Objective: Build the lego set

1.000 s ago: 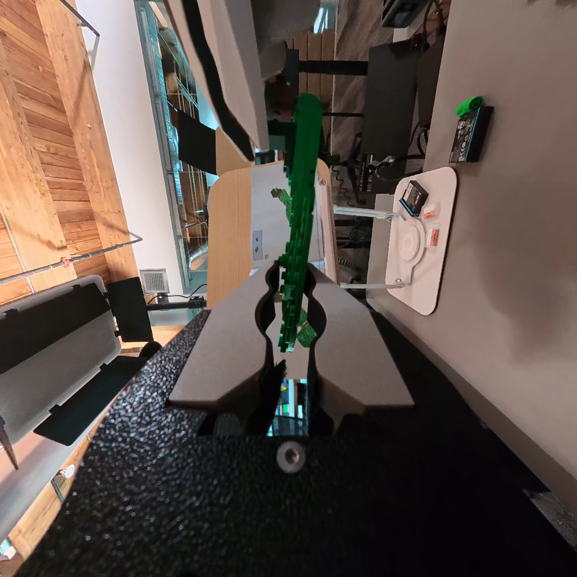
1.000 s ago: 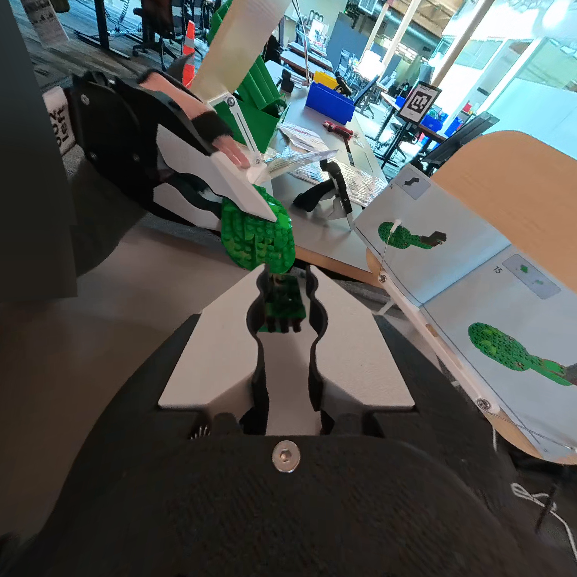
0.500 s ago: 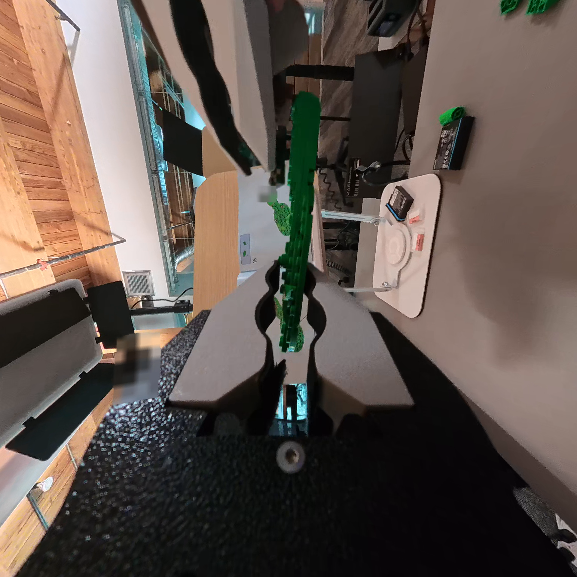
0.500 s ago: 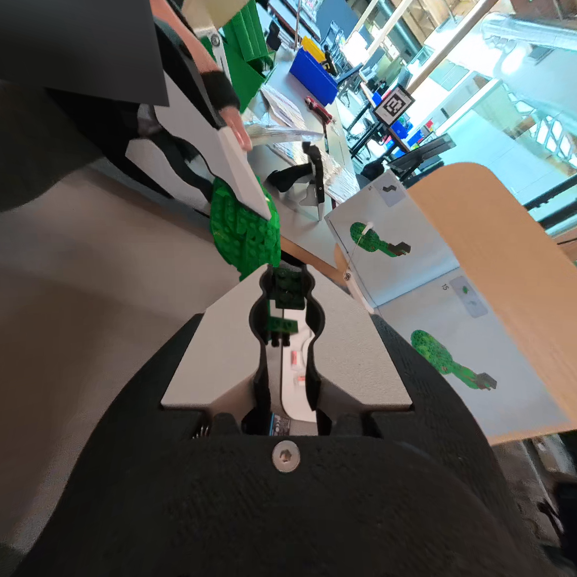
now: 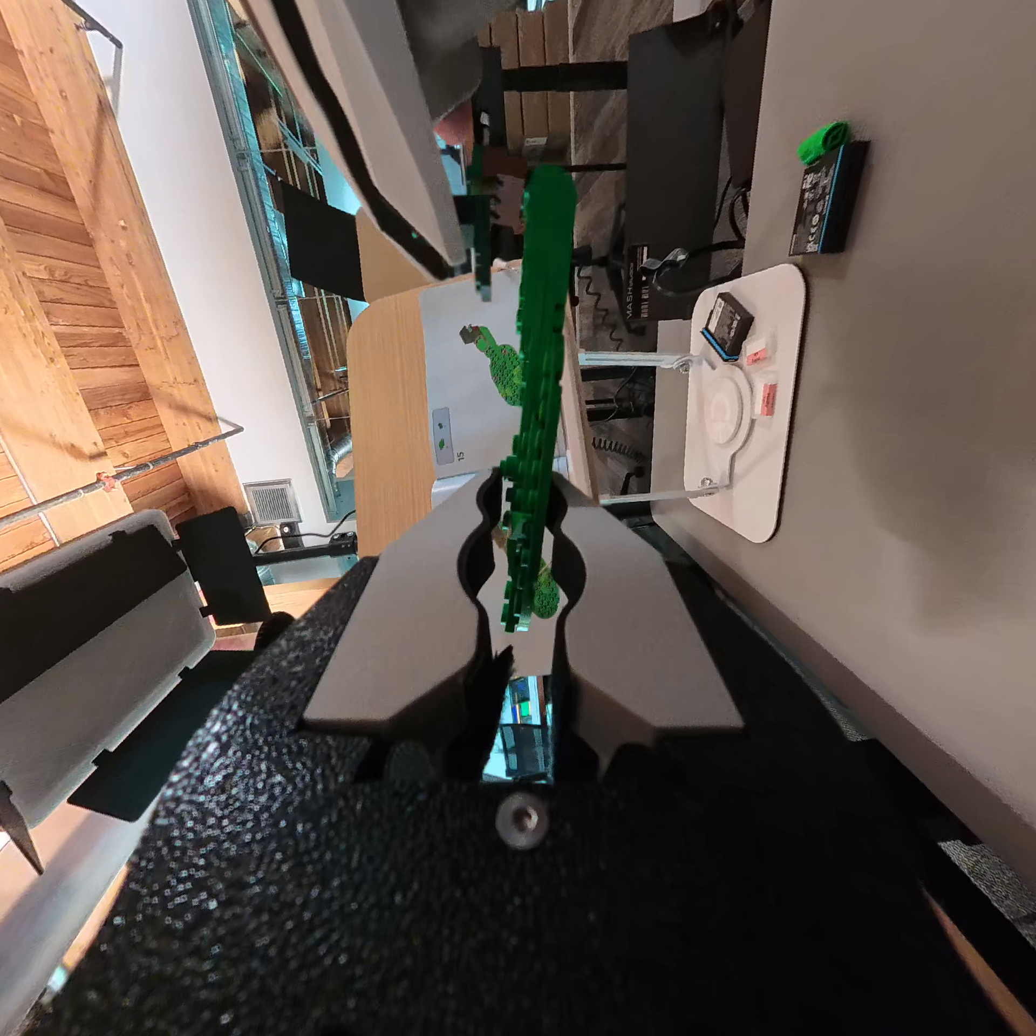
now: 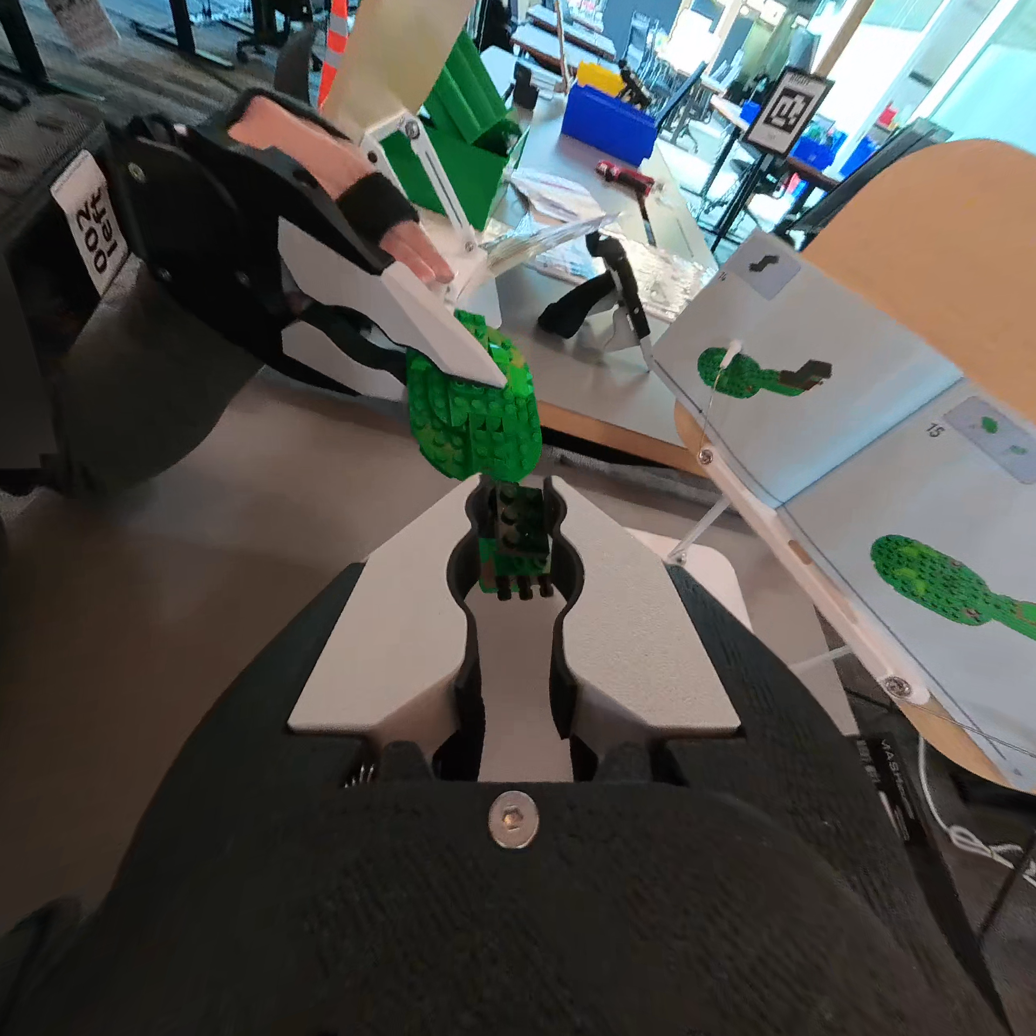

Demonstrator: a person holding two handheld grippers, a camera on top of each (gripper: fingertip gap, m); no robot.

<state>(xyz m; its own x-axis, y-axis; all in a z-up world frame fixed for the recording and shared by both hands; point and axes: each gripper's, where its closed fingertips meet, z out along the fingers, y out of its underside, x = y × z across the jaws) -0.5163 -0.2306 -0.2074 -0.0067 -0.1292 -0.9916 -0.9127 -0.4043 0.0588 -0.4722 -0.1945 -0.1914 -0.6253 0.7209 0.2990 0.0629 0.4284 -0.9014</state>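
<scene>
My left gripper [image 5: 527, 482] is shut on a flat green lego leaf [image 5: 541, 364], seen edge-on and pointing away. In the right wrist view the left gripper [image 6: 454, 375] holds the leaf [image 6: 476, 426] with its studs facing me. My right gripper [image 6: 514, 482] is shut on a small dark green and brown lego piece [image 6: 516, 538], right below the leaf's lower end. Whether they touch I cannot tell. In the left wrist view the right gripper [image 5: 473, 246] reaches in from the upper left, its piece [image 5: 485, 252] beside the leaf's far end.
An open instruction booklet [image 6: 841, 448] leans on a wooden stand behind the leaf, also in the left wrist view [image 5: 465, 392]. On the grey table [image 5: 925, 392] are a white tray [image 5: 745, 504], a black box [image 5: 824, 207] and a loose green piece [image 5: 821, 140]. A black stand [image 6: 605, 297] is farther off.
The right gripper tilted and swung back, keeping its small piece by the leaf's end. The left gripper has held the leaf throughout with a little shifting.
</scene>
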